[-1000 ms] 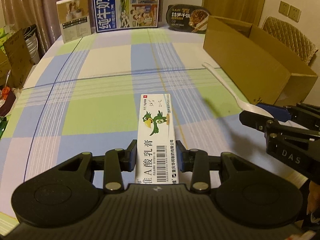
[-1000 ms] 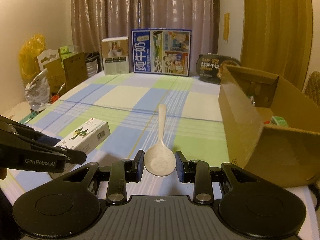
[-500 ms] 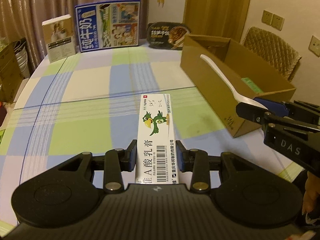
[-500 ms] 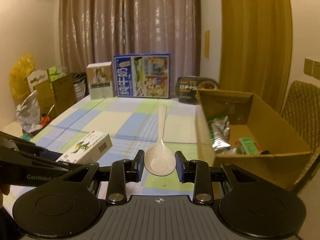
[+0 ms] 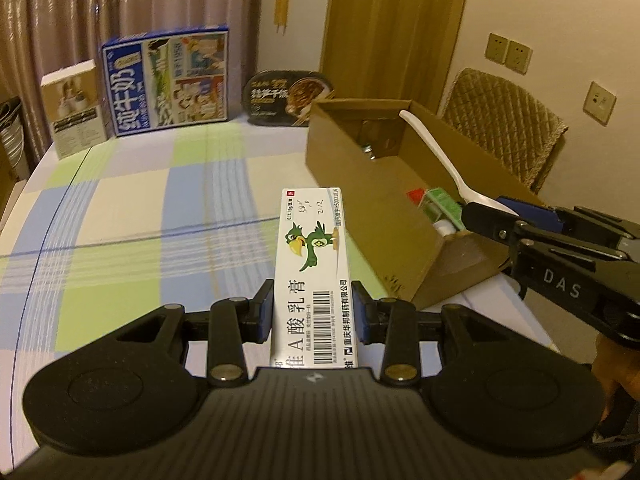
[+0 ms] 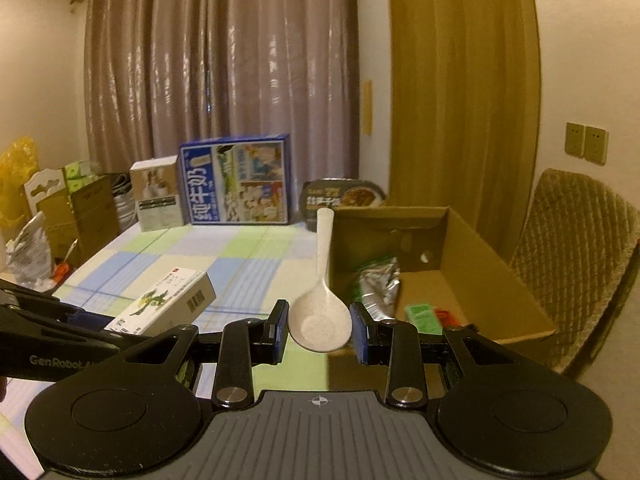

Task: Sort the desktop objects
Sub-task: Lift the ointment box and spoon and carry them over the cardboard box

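My left gripper point(image 5: 313, 316) is shut on a long white ointment box point(image 5: 314, 264) with a green bird printed on it, held off the checked tablecloth. That box point(image 6: 168, 306) also shows at the left of the right wrist view. My right gripper point(image 6: 320, 330) is shut on the bowl of a white plastic spoon point(image 6: 322, 304), handle pointing away. In the left wrist view the spoon point(image 5: 436, 156) hangs over the open cardboard box point(image 5: 360, 184), with the right gripper point(image 5: 504, 220) just right of it. The cardboard box point(image 6: 492, 280) holds a foil pouch and small green and red items.
A blue milk carton box point(image 5: 166, 82), a small beige box point(image 5: 74, 110) and a black instant-meal tray point(image 5: 288, 96) stand along the table's far edge. A quilted chair point(image 6: 576, 260) is right of the cardboard box. Bags and boxes point(image 6: 48, 208) crowd the left side.
Both grippers have risen with their loads and come closer to the cardboard box, which now shows its inside. The spoon has passed from the table side to over the box.
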Demonstrator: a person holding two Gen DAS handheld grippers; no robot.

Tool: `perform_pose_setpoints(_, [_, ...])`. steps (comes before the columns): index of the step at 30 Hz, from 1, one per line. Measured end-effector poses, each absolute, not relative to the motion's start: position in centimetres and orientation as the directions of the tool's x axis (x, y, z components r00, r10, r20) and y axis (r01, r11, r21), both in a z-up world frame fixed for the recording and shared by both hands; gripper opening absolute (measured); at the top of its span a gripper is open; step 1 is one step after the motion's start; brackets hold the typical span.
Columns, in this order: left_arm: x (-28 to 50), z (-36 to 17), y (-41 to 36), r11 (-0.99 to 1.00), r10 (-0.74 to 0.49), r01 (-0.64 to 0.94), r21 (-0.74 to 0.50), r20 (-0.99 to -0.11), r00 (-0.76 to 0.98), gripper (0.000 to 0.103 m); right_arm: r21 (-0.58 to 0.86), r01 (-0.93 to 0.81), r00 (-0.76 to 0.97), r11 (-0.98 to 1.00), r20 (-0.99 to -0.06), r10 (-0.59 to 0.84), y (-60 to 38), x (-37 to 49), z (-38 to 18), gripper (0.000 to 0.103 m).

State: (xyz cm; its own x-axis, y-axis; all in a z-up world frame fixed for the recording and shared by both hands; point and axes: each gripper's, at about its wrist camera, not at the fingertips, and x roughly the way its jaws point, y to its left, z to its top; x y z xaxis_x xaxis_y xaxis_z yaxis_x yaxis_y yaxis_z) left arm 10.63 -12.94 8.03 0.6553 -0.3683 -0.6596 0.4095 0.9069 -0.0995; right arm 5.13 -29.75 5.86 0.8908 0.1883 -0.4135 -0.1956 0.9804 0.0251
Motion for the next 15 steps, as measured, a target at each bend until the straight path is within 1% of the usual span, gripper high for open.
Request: perform_pose_setpoints(15, [13.1,10.7,-20.7,0.853,-0.450,0.515,-0.082,-0.617,0.646,0.033,-0.010,-0.121,0.914,0.993,-0.390,0.107,-35.8,7.5,7.2,0.030])
